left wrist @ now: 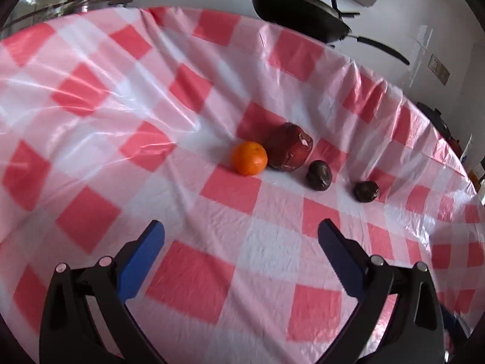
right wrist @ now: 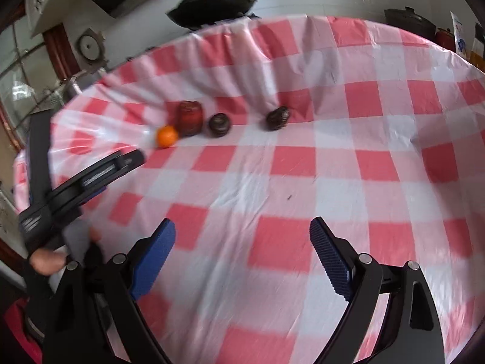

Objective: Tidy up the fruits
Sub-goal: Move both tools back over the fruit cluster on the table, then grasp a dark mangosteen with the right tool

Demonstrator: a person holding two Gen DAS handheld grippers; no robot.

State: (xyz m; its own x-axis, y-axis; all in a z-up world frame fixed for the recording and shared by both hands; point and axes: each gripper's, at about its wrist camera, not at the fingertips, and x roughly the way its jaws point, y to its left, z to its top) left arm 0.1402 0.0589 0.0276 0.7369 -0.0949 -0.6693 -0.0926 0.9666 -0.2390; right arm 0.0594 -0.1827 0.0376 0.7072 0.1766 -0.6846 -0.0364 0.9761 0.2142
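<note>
An orange [left wrist: 249, 158] lies on the red-and-white checked tablecloth [left wrist: 121, 121], touching a wrinkled dark red fruit [left wrist: 289, 146] on its right. Two small dark round fruits [left wrist: 319, 175] [left wrist: 366, 191] lie further right, apart. My left gripper [left wrist: 241, 230] is open and empty, short of the orange. In the right wrist view the same row shows: orange [right wrist: 167, 136], red fruit [right wrist: 190, 118], dark fruits [right wrist: 219, 124] [right wrist: 277, 117]. My right gripper [right wrist: 242, 230] is open and empty, well short of them. The left gripper [right wrist: 91, 176] shows at the left there.
A black wok [left wrist: 300, 12] hangs beyond the table's far edge, also in the right wrist view [right wrist: 218, 3]. A dark pot [right wrist: 406, 21] and containers stand at the far right. A window [right wrist: 18, 91] is at the left.
</note>
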